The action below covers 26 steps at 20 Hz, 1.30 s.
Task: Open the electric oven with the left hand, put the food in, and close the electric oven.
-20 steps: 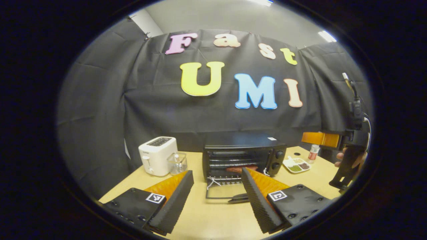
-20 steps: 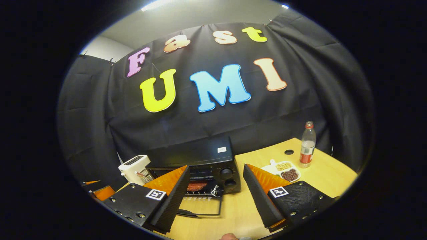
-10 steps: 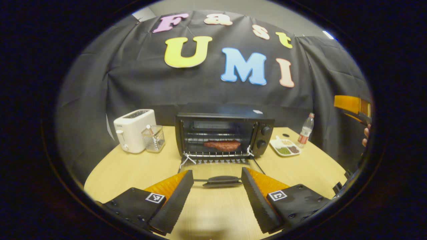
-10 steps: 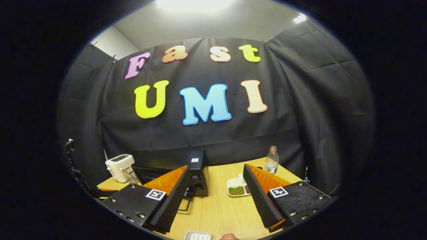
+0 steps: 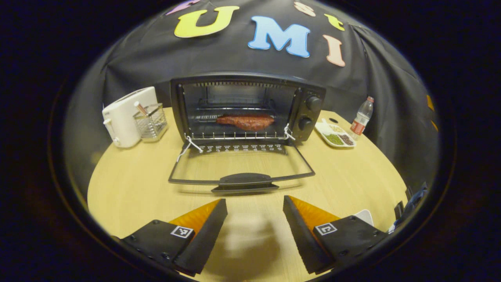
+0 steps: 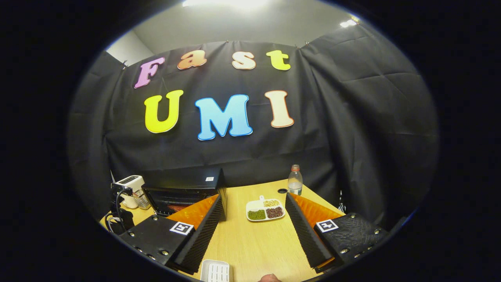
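Two tongs hang released above a pale wooden surface (image 5: 344, 176), left tongs (image 5: 254, 219) facing the electric oven (image 5: 246, 105), right tongs (image 6: 254, 227) gripping nothing. Its door (image 5: 240, 166) lies flat open and the food (image 5: 245, 121) sits on the rack inside. Nearby stand a white toaster (image 5: 125, 115), a divided dish (image 6: 265, 209) and a bottle (image 6: 295, 180). Black cloth (image 6: 352, 117) walls the booth.
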Motion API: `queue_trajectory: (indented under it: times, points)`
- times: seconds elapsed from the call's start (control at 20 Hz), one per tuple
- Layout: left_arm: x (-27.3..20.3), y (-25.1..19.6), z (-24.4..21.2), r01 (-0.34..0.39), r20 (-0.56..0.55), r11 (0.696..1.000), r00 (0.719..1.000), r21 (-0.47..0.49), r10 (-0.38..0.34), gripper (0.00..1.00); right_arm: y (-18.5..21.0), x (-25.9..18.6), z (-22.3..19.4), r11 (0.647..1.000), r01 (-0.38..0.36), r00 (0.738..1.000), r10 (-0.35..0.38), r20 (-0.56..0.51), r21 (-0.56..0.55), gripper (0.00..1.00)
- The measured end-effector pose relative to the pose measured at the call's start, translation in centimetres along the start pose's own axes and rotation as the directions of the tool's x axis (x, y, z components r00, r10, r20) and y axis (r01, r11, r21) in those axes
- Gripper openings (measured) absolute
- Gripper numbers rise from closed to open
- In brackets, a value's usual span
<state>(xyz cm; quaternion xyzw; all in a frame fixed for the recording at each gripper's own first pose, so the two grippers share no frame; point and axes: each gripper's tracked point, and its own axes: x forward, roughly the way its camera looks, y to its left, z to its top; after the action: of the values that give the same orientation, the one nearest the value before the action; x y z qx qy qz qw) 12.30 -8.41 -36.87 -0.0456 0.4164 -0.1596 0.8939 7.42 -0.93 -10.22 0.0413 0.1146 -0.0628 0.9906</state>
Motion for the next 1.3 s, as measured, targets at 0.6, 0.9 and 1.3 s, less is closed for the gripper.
queue_trajectory:
  times: [0.6,0.9,1.3]
  points:
    - [5.0,1.4,-1.5,-0.063,-0.101,0.994,0.992,0.084,0.071,0.95,-3.1,-1.6,-0.8,0.994,0.110,0.994,-0.110,-0.018,-0.005,0.98]
    - [4.9,1.3,-0.9,-0.102,-0.086,0.994,0.991,0.029,0.104,0.95,-2.7,-1.5,-0.8,0.995,0.094,0.995,-0.095,-0.013,-0.036,0.98]
    - [2.6,0.9,1.0,-0.114,-0.005,0.992,0.993,0.046,0.114,0.95,-1.6,-1.0,-1.0,0.996,0.053,0.999,-0.054,-0.011,-0.069,0.98]
